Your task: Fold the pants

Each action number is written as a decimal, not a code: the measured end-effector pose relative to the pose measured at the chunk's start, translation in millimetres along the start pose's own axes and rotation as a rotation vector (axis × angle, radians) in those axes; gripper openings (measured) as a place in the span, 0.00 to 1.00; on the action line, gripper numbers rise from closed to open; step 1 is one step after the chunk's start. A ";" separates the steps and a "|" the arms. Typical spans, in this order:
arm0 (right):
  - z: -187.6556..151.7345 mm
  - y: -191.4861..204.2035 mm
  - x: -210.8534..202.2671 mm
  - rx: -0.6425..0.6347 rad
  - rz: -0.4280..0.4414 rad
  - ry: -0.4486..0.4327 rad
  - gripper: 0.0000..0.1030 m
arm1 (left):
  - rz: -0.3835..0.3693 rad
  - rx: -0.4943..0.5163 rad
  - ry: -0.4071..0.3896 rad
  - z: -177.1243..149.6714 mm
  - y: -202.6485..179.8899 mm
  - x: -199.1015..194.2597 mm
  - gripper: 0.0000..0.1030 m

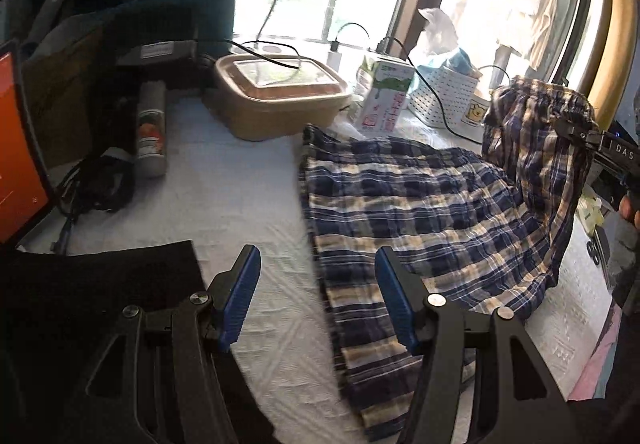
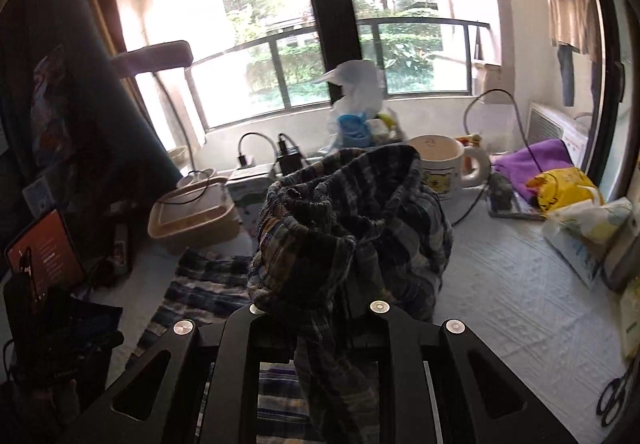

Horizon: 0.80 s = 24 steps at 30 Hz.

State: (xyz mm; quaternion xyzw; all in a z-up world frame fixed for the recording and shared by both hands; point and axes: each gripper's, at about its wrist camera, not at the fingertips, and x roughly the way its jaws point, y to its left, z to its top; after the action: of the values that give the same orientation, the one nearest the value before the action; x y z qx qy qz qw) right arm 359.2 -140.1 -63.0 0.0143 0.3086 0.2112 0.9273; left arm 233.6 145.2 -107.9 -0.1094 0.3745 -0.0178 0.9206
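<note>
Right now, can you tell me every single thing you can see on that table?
plaid pants: one, navy and cream, spread mid-table, waistband end lifted
takeout container: one, tan with clear lid, behind the pants
milk carton: one, white-green, by the container
white basket: one, right of the carton
mug: one, white with yellow print, near the window
spray can: one, grey, lying left
purple cloth: one, far right
yellow bag: one, on the cloth
left gripper: open, blue pads, above the table
right gripper: shut on the waistband
</note>
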 end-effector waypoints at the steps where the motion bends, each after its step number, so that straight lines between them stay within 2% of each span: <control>1: 0.2 7.9 3.6 -0.015 0.013 0.006 0.14 | 0.000 -0.002 -0.003 0.1 2.2 -0.9 0.58; 6: -4.8 53.1 27.9 -0.084 0.107 0.058 0.13 | 0.009 -0.017 -0.020 -0.6 15.2 -9.8 0.58; 14: -38.9 136.1 70.7 -0.227 0.227 0.170 0.13 | 0.040 -0.054 -0.016 -8.5 36.8 -19.8 0.58; 20: -69.7 161.8 97.3 -0.292 0.274 0.297 0.13 | 0.067 -0.064 -0.004 -11.1 45.0 -22.4 0.58; 22: -74.7 163.9 97.3 -0.299 0.277 0.297 0.18 | 0.073 -0.067 -0.003 -10.5 45.8 -23.0 0.58; 24: -78.0 163.8 95.4 -0.306 0.300 0.310 0.29 | 0.077 -0.068 0.000 -8.5 44.4 -21.7 0.58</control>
State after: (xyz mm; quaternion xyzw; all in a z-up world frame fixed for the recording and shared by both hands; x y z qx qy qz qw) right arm 320.0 39.2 -154.4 -0.1132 0.4058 0.3904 0.8186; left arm 209.9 189.4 -108.5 -0.1262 0.3788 0.0305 0.9163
